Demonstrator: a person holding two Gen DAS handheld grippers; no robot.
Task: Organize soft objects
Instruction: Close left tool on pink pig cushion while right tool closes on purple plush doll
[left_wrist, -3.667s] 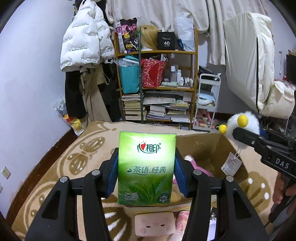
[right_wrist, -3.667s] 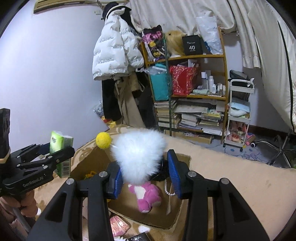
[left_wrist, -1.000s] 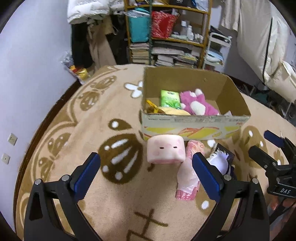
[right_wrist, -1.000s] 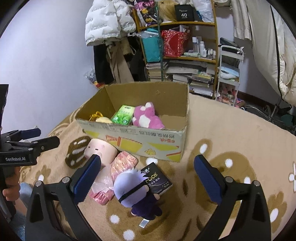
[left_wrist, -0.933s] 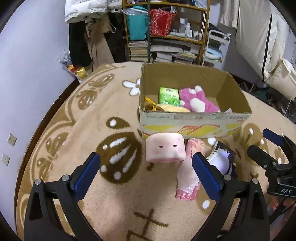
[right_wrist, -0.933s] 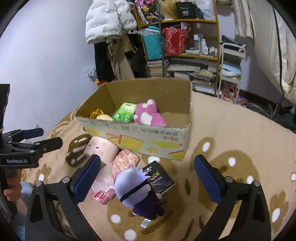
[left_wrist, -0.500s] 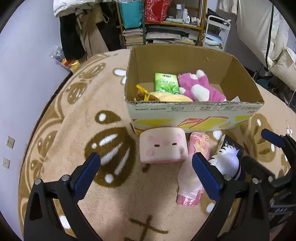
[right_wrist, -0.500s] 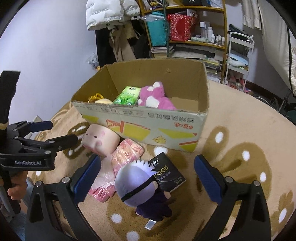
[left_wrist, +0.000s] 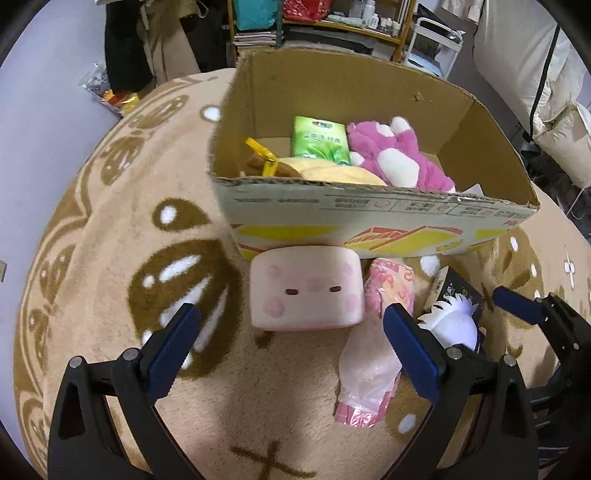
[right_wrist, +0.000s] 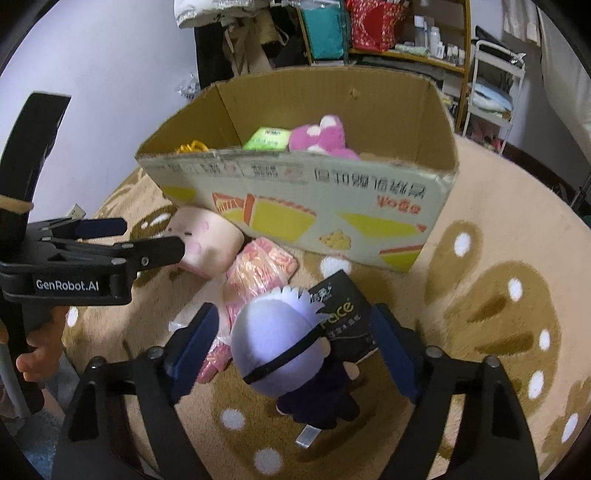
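An open cardboard box (left_wrist: 369, 210) (right_wrist: 295, 206) on the rug holds a green tissue pack (left_wrist: 320, 139), a pink plush (left_wrist: 399, 162) and a yellow plush (left_wrist: 332, 173). In front of it lie a pink cube pillow (left_wrist: 306, 287) (right_wrist: 207, 240), a pink wrapped pack (left_wrist: 373, 354) (right_wrist: 258, 273), a black pack (right_wrist: 340, 314) and a white-haired doll (right_wrist: 284, 347) (left_wrist: 454, 325). My left gripper (left_wrist: 291, 343) is open, its jaws on either side of the pillow just short of it. My right gripper (right_wrist: 295, 343) is open, its jaws on either side of the doll's head.
A beige and brown patterned rug (left_wrist: 110, 258) covers the floor. A cluttered shelf (right_wrist: 388, 33), hanging coats (left_wrist: 147, 37) and a white trolley (right_wrist: 491, 85) stand behind the box. The left gripper also shows in the right wrist view (right_wrist: 103, 251).
Both grippers have moved forward and down toward the items in front of the box. The left jaws now flank the pink pillow and the right jaws flank the doll. Both stay open.
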